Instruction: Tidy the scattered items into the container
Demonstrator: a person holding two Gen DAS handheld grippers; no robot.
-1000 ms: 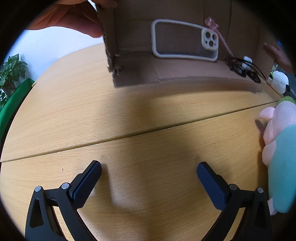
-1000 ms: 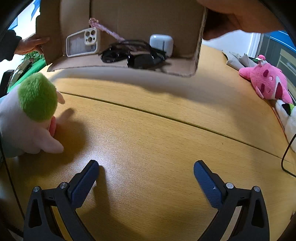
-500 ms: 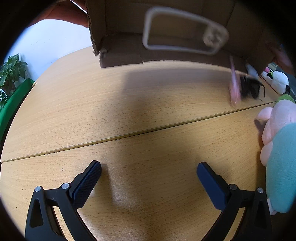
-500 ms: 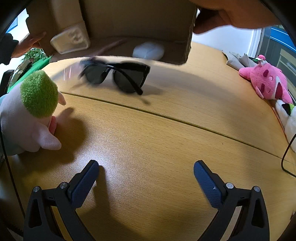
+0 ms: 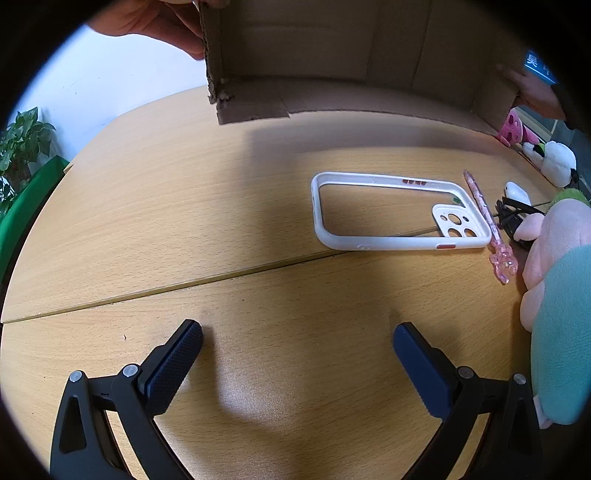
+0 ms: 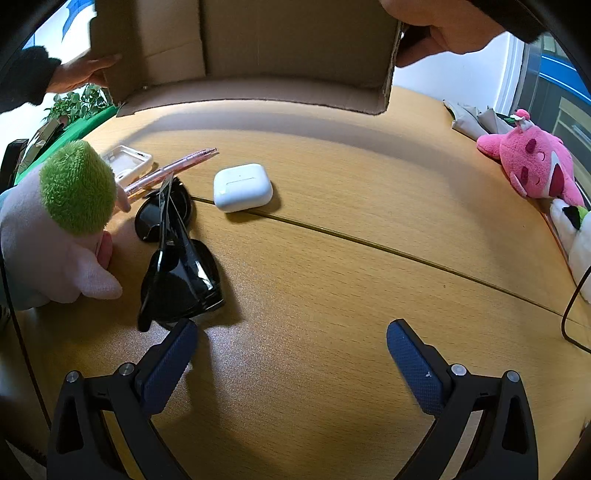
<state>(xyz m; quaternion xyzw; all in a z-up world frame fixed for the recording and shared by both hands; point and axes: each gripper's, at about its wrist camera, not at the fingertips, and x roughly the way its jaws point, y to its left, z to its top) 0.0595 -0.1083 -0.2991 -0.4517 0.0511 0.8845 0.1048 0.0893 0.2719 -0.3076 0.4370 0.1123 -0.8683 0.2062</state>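
Note:
A cardboard box (image 5: 351, 62) (image 6: 266, 48) is held tipped above the far table by a person's hands (image 6: 439, 33); its inside looks bare. On the wood lie a white phone case (image 5: 399, 214) (image 6: 127, 160), a pink pen (image 5: 487, 225) (image 6: 170, 170), black sunglasses (image 6: 177, 258) (image 5: 511, 218) and a white earbud case (image 6: 242, 186) (image 5: 517, 192). My left gripper (image 5: 297, 345) hovers open near the front edge, well short of the phone case. My right gripper (image 6: 291, 341) is open too, its left finger (image 6: 170, 363) just in front of the sunglasses.
A plush toy with a green tuft (image 6: 62, 221) (image 5: 557, 295) sits between the two views. A pink plush (image 6: 532, 162) and a white plush (image 6: 576, 236) lie at the right edge, with a black cable (image 6: 569, 306). A plant (image 5: 22, 147) stands beyond the table's left edge.
The box was tipped and lifted, and the phone case, pen, sunglasses and earbud case slid out onto the table. Both grippers stayed still and open.

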